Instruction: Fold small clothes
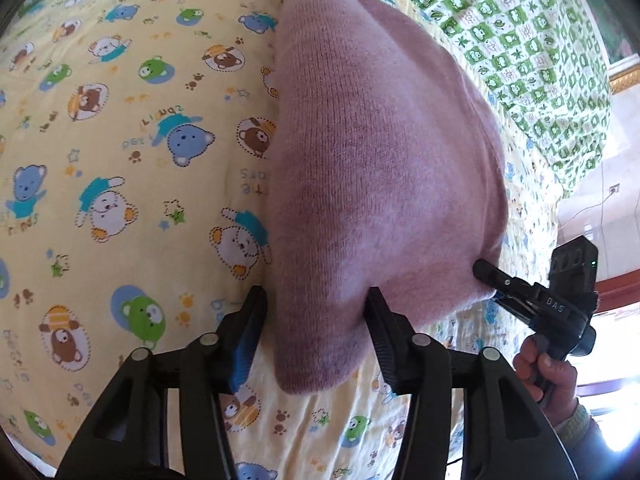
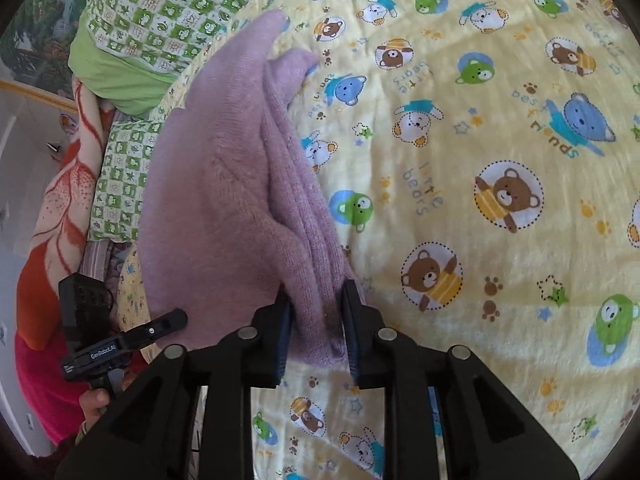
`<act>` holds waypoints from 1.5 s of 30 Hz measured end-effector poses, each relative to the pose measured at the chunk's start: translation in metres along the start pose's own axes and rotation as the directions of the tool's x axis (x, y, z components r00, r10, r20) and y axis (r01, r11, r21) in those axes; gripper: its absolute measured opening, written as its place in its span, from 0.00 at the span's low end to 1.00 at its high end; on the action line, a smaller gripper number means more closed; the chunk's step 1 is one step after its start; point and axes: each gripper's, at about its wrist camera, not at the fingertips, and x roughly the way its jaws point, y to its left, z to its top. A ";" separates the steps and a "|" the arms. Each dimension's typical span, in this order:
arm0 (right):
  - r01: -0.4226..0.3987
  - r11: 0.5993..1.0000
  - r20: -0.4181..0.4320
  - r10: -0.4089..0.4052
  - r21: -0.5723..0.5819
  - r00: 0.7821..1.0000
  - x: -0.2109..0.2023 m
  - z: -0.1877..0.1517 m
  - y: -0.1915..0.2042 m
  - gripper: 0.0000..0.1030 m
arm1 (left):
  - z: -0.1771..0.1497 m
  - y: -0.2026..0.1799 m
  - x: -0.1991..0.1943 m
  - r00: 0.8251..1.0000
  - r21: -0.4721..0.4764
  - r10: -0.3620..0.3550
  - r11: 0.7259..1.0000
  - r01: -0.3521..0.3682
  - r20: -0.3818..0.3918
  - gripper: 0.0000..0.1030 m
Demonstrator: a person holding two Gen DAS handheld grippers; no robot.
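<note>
A small mauve knit garment hangs lifted above a yellow bear-print bedsheet. My left gripper has its fingers on either side of one bottom corner of the garment and is shut on it. My right gripper is shut on the other edge, where several folded layers of the knit bunch between the fingers. Each gripper shows in the other's view: the right one pinching the garment's far corner, the left one at lower left.
The yellow bear-print sheet covers the bed. A green-and-white checked pillow lies at the head, also in the right wrist view. An orange floral blanket lies beside the bed edge.
</note>
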 end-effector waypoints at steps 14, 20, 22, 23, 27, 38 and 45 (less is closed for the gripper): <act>0.244 0.945 0.154 -0.214 -0.216 0.965 -0.034 -0.024 0.048 0.44 | -0.035 -0.009 -0.039 0.978 0.060 0.121 0.989 -0.132 0.167 0.70; 0.291 0.912 0.204 -0.239 -0.289 0.949 -0.037 -0.041 0.066 0.46 | -0.056 -0.004 -0.052 0.959 0.068 0.157 0.982 -0.177 0.237 0.70; 0.293 0.906 0.222 -0.232 -0.306 0.947 -0.038 -0.048 0.069 0.49 | -0.064 -0.004 -0.055 0.952 0.082 0.169 0.977 -0.196 0.254 0.70; 0.293 0.902 0.233 -0.225 -0.317 0.946 -0.039 -0.053 0.070 0.55 | -0.066 -0.006 -0.055 0.949 0.088 0.179 0.974 -0.208 0.259 0.70; 0.286 0.888 0.249 -0.204 -0.360 0.947 -0.038 -0.071 0.077 0.70 | -0.077 -0.008 -0.054 0.933 0.096 0.237 0.958 -0.272 0.272 0.71; 0.314 0.834 0.260 -0.213 -0.455 0.942 -0.029 -0.110 0.087 0.78 | -0.106 -0.013 -0.057 0.917 0.141 0.259 0.939 -0.312 0.304 0.76; 0.327 0.819 0.283 -0.210 -0.472 0.936 -0.032 -0.126 0.087 0.82 | -0.117 -0.017 -0.060 0.904 0.184 0.274 0.920 -0.346 0.328 0.79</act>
